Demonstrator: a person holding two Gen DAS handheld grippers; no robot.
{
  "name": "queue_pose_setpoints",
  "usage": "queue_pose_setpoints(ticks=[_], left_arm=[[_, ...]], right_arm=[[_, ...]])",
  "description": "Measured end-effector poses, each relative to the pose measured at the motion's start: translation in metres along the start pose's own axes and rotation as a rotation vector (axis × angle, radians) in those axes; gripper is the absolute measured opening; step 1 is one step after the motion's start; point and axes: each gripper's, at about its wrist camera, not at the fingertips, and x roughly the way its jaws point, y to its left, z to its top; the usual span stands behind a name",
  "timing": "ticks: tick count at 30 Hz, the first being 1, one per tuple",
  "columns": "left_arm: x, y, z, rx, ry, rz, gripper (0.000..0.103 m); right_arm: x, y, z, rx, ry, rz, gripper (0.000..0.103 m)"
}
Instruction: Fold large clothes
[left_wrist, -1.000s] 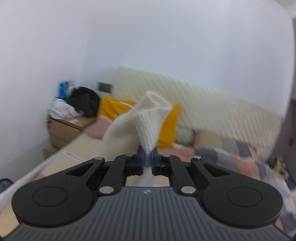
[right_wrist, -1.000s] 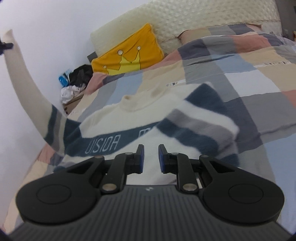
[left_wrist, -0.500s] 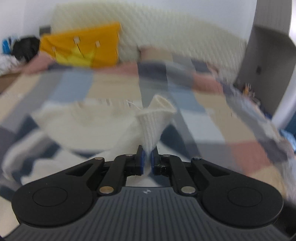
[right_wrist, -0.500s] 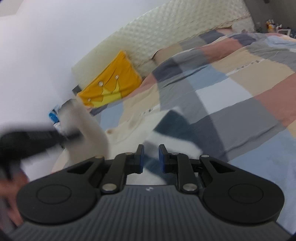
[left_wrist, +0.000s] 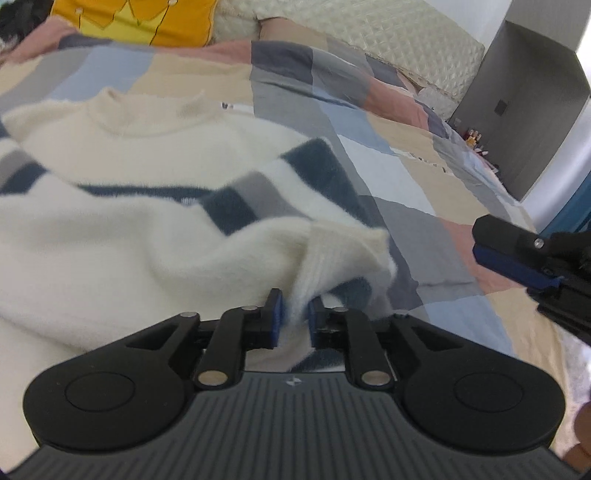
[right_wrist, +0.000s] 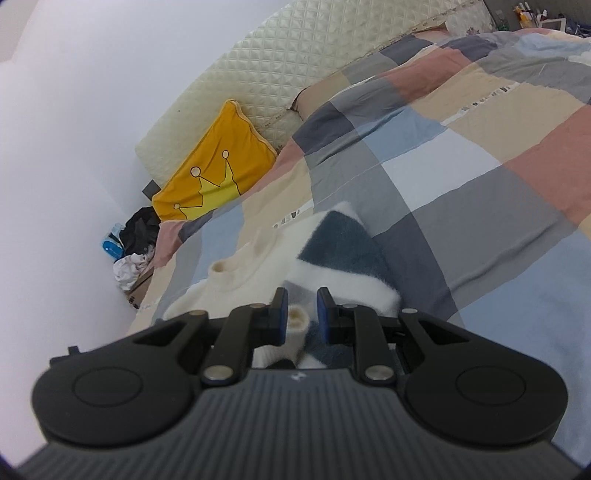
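Observation:
A cream sweater (left_wrist: 110, 236) with navy and grey stripes lies front up on the patchwork quilt (left_wrist: 406, 184). Both sleeves are folded across its chest. My left gripper (left_wrist: 293, 312) has its jaws slightly parted, with the ribbed cream cuff (left_wrist: 332, 258) of one sleeve still between them, low over the sweater. My right gripper (right_wrist: 299, 314) is open and empty, hovering over the sweater's right edge (right_wrist: 343, 243); a cuff end (right_wrist: 295, 317) shows below its gap. It also shows at the right edge of the left wrist view (left_wrist: 532, 254).
A yellow crown cushion (right_wrist: 214, 173) leans on the quilted cream headboard (right_wrist: 314, 66). A bedside cabinet with dark and white clutter (right_wrist: 133, 240) stands by the wall. A grey cupboard (left_wrist: 524, 122) stands right of the bed.
My left gripper has swung the raised sleeve down across the sweater's chest and its jaws have begun to part. My right gripper has drawn back toward the sweater's right edge.

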Motion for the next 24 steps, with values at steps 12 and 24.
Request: queue_pose_setpoints(ticks=[12,24], left_arm=[[-0.076,0.021,-0.012,0.063,-0.065,0.087,0.057],[-0.131,0.071,-0.011,0.088,-0.135,0.206,0.057]], right_arm=[[0.014,0.006,-0.011,-0.059,0.042,-0.038,0.021],[0.036,0.045,-0.036,-0.268,0.052,-0.039,0.021]])
